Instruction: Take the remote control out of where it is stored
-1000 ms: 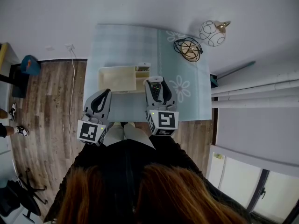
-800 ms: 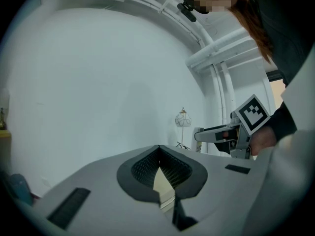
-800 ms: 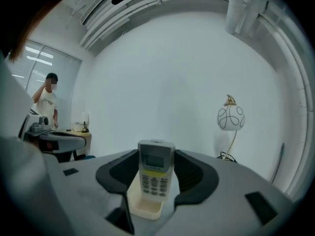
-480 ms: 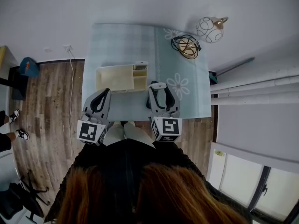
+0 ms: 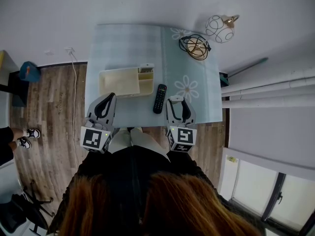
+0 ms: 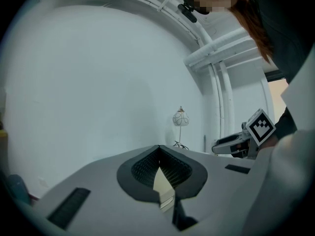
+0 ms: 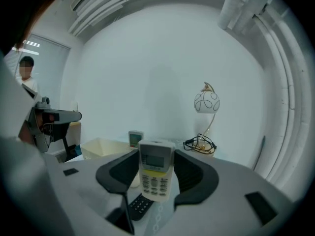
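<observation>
Right claw (image 5: 177, 103): closed on a white remote control (image 7: 156, 175). It holds the remote upright, display above and keypad below, with the dark pads against its two long sides. The top of the remote stands above the claw tips.

Left claw (image 5: 110, 98): closed and holding nothing, its tips meeting. The cream storage box (image 5: 118, 82) shows through the narrow gap behind the tips. This claw hangs over the near edge of the counter (image 5: 128, 43), well to the left of the right claw.

Black remote control (image 5: 159, 98): lies flat on the pale blue cloth, just left of the right claw and apart from it. In the right gripper view it is below the held remote and slightly to its left.

Storage box: sits ahead and to the left of the right claw, and straight ahead of the left claw. Its large compartment looks bare. A second white remote (image 5: 146, 68) stands in the narrow compartment at the end of the box nearer the right claw.

Beyond the right claw, at the far corner of the counter: a wire basket (image 5: 197, 48). Further out past it: a round white lamp (image 5: 219, 28).
</observation>
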`<state>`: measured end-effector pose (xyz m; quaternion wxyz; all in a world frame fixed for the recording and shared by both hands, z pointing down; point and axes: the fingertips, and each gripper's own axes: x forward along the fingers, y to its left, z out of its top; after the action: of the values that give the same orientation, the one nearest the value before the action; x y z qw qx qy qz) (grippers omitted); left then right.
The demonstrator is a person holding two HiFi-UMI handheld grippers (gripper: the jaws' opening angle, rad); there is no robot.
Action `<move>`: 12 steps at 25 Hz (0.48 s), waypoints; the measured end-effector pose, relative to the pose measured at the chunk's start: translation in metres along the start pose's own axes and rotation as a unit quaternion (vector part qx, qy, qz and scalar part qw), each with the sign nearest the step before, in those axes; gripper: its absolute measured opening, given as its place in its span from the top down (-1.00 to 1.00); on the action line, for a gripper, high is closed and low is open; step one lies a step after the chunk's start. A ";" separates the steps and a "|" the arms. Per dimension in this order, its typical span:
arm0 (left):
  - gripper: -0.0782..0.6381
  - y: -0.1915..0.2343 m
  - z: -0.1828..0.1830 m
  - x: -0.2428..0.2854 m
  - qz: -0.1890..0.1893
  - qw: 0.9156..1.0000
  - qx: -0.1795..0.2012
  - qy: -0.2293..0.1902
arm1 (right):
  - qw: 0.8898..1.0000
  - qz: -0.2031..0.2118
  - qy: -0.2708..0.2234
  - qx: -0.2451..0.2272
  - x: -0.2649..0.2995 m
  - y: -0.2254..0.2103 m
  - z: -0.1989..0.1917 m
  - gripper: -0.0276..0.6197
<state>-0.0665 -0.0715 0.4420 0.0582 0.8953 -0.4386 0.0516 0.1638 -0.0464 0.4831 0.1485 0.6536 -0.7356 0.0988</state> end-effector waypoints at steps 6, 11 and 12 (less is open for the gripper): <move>0.76 -0.003 0.001 0.004 -0.005 1.000 0.001 0.003 | 0.999 -0.017 0.028 0.005 -0.007 -0.015 -0.024 0.19; 0.76 -0.005 -0.001 0.004 -0.009 1.000 0.002 0.002 | 0.998 -0.028 0.059 0.005 -0.009 -0.025 -0.050 0.19; 0.76 -0.005 -0.001 0.004 -0.009 1.000 0.003 0.003 | 0.997 -0.029 0.067 0.007 -0.009 -0.026 -0.057 0.19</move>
<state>-0.0599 -0.0713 0.4435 0.0571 0.8994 -0.4299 0.0551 0.1958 -0.0219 0.5322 0.1959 0.6675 -0.7039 0.1433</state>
